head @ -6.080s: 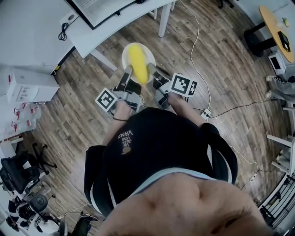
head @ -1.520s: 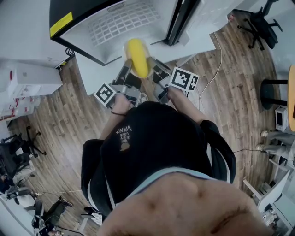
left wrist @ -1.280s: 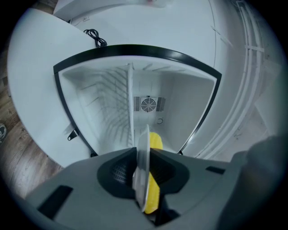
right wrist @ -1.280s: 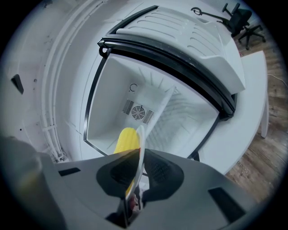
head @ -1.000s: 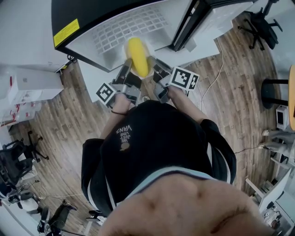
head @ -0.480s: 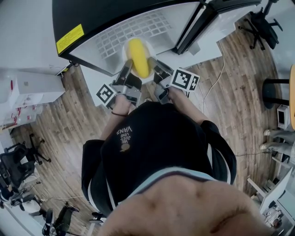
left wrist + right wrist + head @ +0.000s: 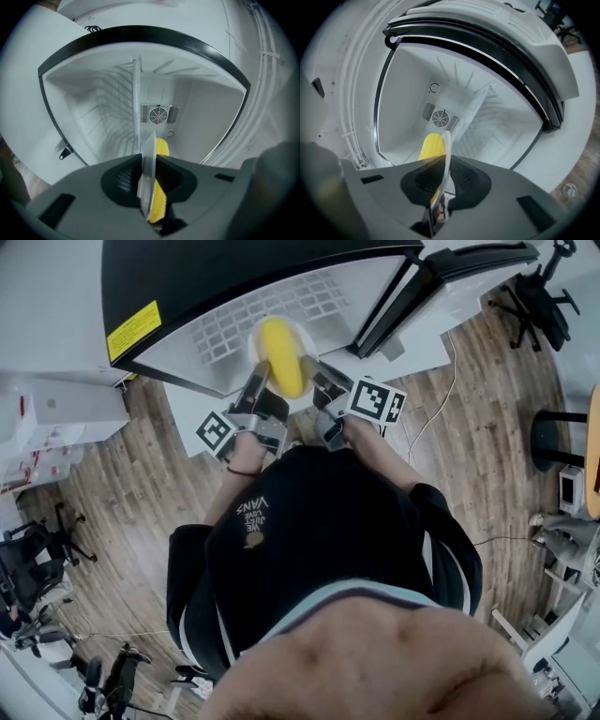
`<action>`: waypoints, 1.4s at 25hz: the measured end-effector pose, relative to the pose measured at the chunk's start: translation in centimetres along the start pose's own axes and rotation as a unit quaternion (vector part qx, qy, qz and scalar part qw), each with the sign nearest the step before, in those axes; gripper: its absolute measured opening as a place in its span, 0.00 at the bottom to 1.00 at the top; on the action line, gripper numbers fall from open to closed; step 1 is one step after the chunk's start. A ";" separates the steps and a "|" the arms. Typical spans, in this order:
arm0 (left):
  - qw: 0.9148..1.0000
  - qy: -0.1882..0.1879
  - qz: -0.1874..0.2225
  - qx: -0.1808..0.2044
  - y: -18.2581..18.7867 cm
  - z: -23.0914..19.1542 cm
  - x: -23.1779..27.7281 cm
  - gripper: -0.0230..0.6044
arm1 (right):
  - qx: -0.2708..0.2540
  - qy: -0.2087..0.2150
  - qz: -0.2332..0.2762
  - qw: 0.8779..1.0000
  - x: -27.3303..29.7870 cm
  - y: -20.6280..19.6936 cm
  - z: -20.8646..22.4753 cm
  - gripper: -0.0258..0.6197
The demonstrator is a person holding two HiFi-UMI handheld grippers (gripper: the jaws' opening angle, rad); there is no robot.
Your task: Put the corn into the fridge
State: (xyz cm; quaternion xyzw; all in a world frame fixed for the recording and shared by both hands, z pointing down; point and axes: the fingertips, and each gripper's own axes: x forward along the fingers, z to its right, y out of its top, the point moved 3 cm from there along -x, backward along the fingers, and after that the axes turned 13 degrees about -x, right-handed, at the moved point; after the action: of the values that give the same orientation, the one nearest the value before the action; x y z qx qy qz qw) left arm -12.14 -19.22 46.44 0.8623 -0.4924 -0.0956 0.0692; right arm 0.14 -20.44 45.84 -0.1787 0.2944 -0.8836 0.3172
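left gripper [image 7: 255, 382] and right gripper [image 7: 317, 379] fingers pinch the plate [image 7: 146, 173] carrying corn [image 7: 279, 357] before the open fridge [image 7: 187, 277]; next, slide it in level.

The corn [image 7: 280, 357] lay on a plate [image 7: 302, 341] held out ahead of the person [image 7: 319, 549]. The jaws of the left gripper [image 7: 257, 382] were clamped on the plate's left edge, and those of the right gripper [image 7: 315, 373] on its right edge. Directly in front stood the fridge [image 7: 187, 277], with the plate before its open compartment. Inside, a wire shelf [image 7: 136, 101] crossed the compartment, and a vent [image 7: 159, 114] sat in the back wall beyond the corn. The fridge door [image 7: 450, 266] hung open to the right. A box [image 7: 66, 413] stood beside the fridge on the left, and a chair [image 7: 33, 563] stood on the floor [image 7: 122, 512] further back on that side.
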 end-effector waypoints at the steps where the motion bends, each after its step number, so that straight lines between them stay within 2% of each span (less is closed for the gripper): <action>1: 1.000 0.001 0.003 0.000 0.0 0.0 0.1 0.15 | 0.000 0.001 -0.003 1.000 0.1 0.1 0.1 0.09; 12: 0.999 -0.003 0.033 0.003 0.5 -0.1 2.0 0.15 | 0.000 0.017 -0.022 1.000 1.4 1.9 1.4 0.09; 35: 0.996 -0.002 0.082 -0.027 1.4 -0.9 4.3 0.15 | 0.004 0.035 -0.046 0.998 3.4 3.9 3.2 0.09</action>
State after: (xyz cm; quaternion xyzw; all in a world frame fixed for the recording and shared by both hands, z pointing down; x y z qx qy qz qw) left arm -11.03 -23.59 47.17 0.8165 -0.5590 -0.1050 0.0992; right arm 1.03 -26.45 46.25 -0.1593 0.2933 -0.9042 0.2664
